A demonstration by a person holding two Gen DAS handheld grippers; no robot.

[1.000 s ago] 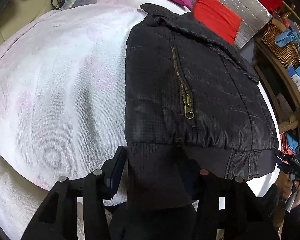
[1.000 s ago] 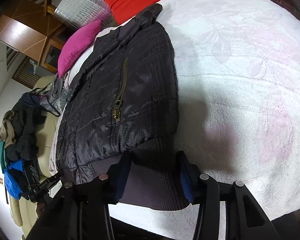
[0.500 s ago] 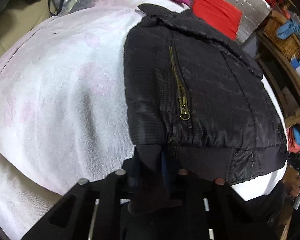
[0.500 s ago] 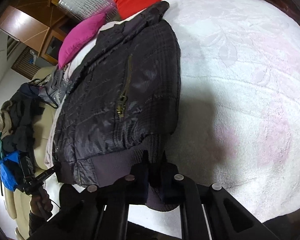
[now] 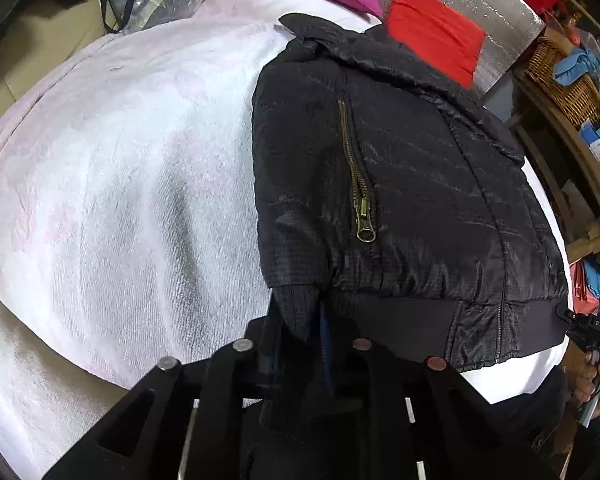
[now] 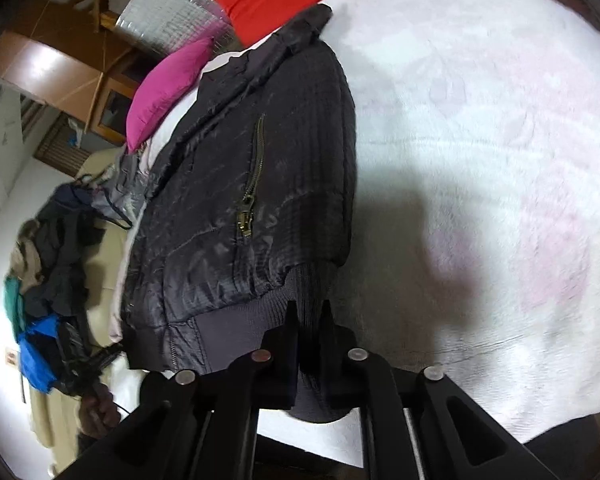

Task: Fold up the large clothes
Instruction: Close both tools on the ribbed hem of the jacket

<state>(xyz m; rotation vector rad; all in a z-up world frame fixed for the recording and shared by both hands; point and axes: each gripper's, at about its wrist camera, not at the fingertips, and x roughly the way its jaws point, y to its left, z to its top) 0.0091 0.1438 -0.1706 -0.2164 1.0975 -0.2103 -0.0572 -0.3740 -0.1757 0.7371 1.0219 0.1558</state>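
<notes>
Jaws of the left gripper (image 5: 298,334) have just closed and now pinch one corner of the ribbed hem; the right gripper (image 6: 309,330) is clamped on the other corner. Black quilted jacket (image 5: 400,184) lies flat on the white fleecy blanket (image 5: 120,168), with bare blanket wide open beside it. Far off, a woven wicker basket (image 5: 560,80) holds blue cloth.

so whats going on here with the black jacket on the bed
A person is folding a black jacket laid flat on a white blanket. The left gripper and the right gripper have each just closed on the ribbed hem, one at either bottom corner. Nothing is lifted yet.
</notes>
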